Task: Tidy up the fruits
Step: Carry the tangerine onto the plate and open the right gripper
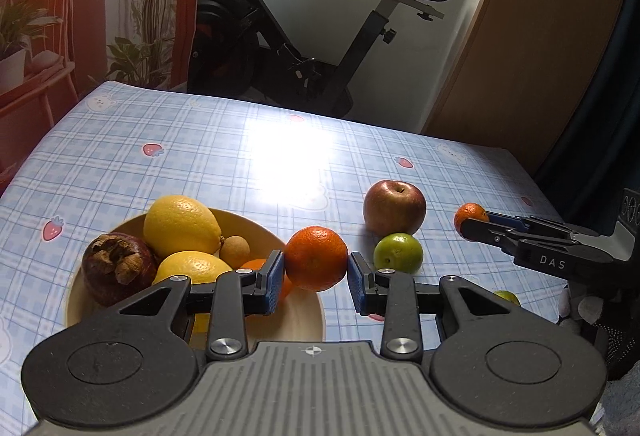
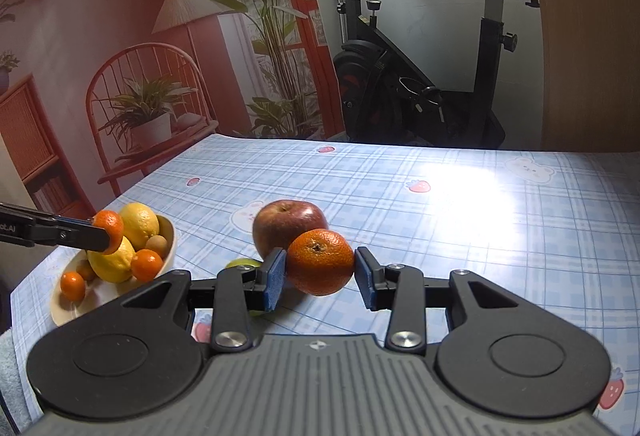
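My left gripper point(image 1: 316, 270) is shut on an orange mandarin point(image 1: 316, 258) and holds it in the air by the right rim of the cream bowl point(image 1: 244, 215). In the right wrist view the same gripper point(image 2: 103, 236) holds that mandarin point(image 2: 110, 224) above the bowl point(image 2: 170, 240). Two lemons point(image 1: 180, 224), a dark mangosteen point(image 1: 118, 264), a small brown longan point(image 1: 235, 251) and small oranges lie in the bowl. My right gripper point(image 2: 320, 270) is shut on another mandarin point(image 2: 320, 262), lifted off the cloth in front of the red apple point(image 2: 290, 222). It also shows in the left wrist view point(image 1: 474, 224).
A red apple point(image 1: 394, 210) and a green fruit point(image 1: 398, 252) sit on the blue checked tablecloth point(image 1: 200, 140) right of the bowl. Another green fruit point(image 1: 507, 296) lies near the front right. An exercise bike point(image 1: 288, 48) stands beyond the table's far edge.
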A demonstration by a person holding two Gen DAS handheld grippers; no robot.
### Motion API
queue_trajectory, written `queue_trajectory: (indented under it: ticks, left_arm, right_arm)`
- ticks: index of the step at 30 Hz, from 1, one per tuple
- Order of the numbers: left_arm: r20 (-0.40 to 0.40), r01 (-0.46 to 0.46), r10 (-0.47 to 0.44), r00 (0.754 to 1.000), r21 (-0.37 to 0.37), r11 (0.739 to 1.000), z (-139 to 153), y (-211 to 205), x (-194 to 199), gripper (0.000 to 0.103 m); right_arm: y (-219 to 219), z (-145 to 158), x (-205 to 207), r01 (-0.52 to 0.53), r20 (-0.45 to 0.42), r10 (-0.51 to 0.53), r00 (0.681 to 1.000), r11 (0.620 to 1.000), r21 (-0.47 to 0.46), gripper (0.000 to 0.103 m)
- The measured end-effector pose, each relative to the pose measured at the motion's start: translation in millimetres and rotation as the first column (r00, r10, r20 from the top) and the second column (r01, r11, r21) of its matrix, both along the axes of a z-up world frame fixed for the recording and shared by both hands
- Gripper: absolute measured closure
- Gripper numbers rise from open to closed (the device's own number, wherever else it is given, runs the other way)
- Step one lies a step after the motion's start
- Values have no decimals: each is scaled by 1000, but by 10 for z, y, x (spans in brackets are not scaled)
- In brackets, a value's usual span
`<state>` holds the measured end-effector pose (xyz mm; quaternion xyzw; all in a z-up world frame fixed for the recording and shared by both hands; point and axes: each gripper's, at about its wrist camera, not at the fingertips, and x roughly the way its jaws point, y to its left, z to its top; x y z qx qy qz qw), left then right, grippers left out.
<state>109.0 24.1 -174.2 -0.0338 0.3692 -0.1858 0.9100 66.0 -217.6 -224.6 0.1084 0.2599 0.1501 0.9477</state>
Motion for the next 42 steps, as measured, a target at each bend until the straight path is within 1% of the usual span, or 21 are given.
queue_trajectory:
  ticks: [4,9,12,16,19,25,31,36,42]
  left_arm:
    - [-13,-51,52,999,8,999,32,216,-64,67]
    - [-24,-89,89,996,17,996,60,443,-129,67]
    - [-43,-101,102,994,13,995,44,530,-128,67]
    - [-71,-83,84,994,12,996,-21,552,-137,67]
    - [-85,-74,77,993,30,997,-79,541,-137,67]
    - [-114,-87,93,989,58,995,-187,612,-104,67]
    - [-89,-93,101,991,89,992,-215,629,-88,67]
    - [-71,-92,100,992,115,989,-237,604,-55,66]
    - [-75,-101,108,991,94,990,-237,649,-29,65]
  right_arm:
    - [281,96,-39,-48,14,48,999,999,6,63]
    - [656,85,-29,-130,3,130,992,991,11,63]
    - [852,73,-6,-174,-6,174,985,985,10,63]
    - [1084,68,35,-231,-14,231,973,973,-11,63]
    - [1235,35,82,-278,-33,277,960,960,-30,63]
    - [1558,-107,239,-385,-112,375,920,919,-85,63]
    - [1778,-205,347,-423,-145,403,904,895,-144,63]
    - [1884,-247,402,-419,-149,396,906,888,-188,63]
    - [1892,-270,407,-411,-158,384,910,889,-202,62]
